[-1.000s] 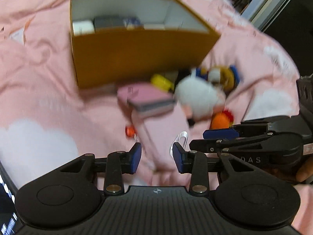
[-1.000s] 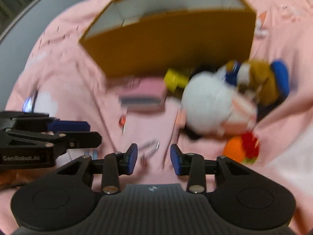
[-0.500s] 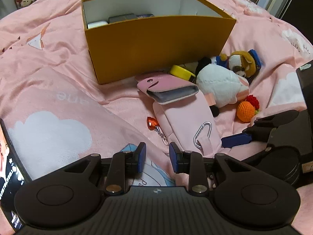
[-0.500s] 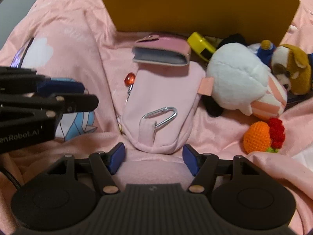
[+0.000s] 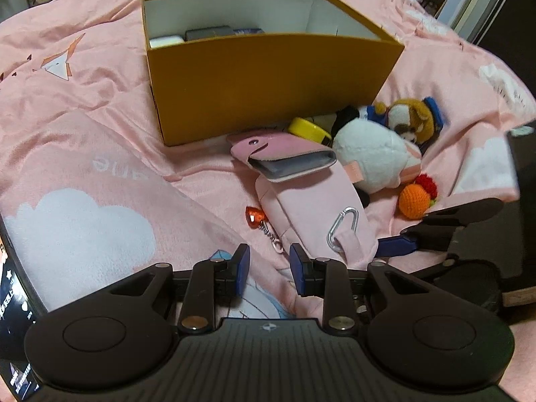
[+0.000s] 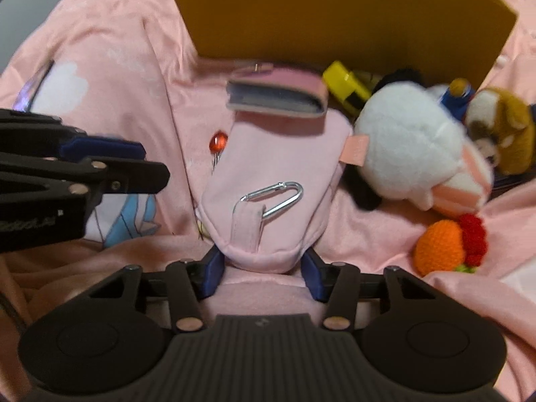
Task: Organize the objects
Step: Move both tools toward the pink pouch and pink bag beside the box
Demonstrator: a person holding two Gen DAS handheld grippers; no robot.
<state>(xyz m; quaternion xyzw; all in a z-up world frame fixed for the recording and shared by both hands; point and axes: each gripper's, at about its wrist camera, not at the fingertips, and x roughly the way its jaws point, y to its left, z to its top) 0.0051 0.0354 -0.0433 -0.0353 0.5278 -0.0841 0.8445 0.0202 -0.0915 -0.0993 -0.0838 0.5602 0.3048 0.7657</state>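
Pink pouch (image 6: 278, 181): soft fabric, light, likely squashy; lies on the bed just before the yellow box (image 5: 268, 77). Right claw (image 6: 263, 269) has just been closing around its near end, apparently touching. Left claw (image 5: 266, 269) narrow, empty.

Prob. bedroom: pink duvet (image 5: 83, 107), plushies (image 5: 368, 157)

pink pouch (image 6: 278, 181) flat on bedspread, silver carabiner (image 6: 274, 197) attached.
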